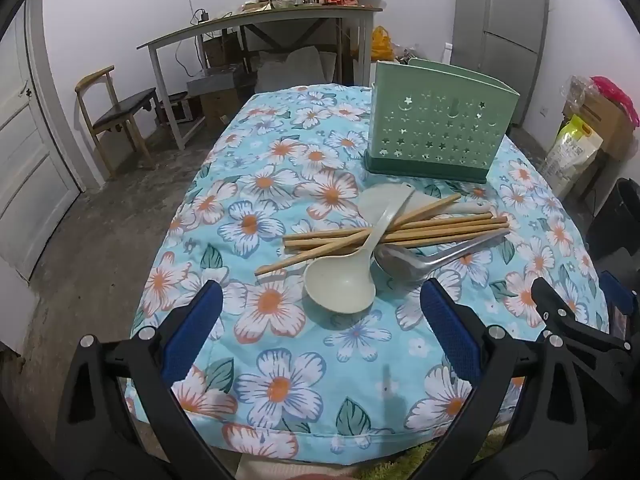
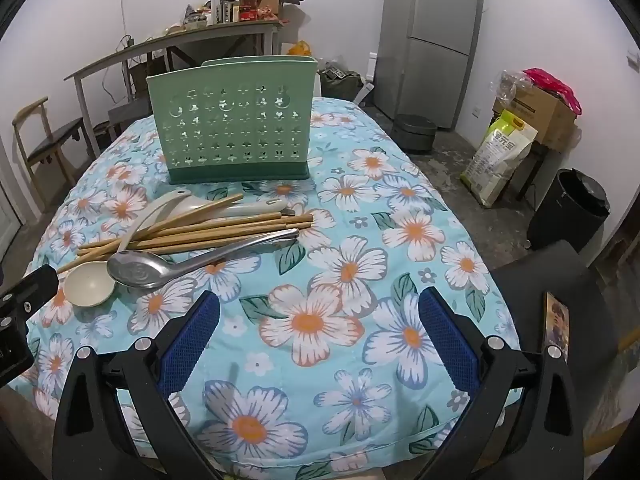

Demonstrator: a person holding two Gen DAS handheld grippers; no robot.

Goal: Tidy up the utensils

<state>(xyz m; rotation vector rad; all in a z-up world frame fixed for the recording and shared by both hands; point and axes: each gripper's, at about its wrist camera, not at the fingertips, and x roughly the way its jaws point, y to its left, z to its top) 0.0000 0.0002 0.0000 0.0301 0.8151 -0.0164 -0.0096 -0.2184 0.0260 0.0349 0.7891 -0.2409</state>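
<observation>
Both hand-held grippers, left (image 1: 320,320) and right (image 2: 318,328), gape empty over the desk (image 2: 360,400); utensils lie tangled before the holder (image 2: 232,120), so pulling the ladle (image 1: 340,280) risks dragging chopsticks (image 1: 400,232) and the spoon (image 2: 160,268) along.

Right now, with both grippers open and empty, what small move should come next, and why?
Probably ease the left gripper forward onto the cream ladle. It lies on top of the chopsticks, nearest that gripper, and the green holder stands empty behind the pile. The right gripper faces bare cloth.
</observation>
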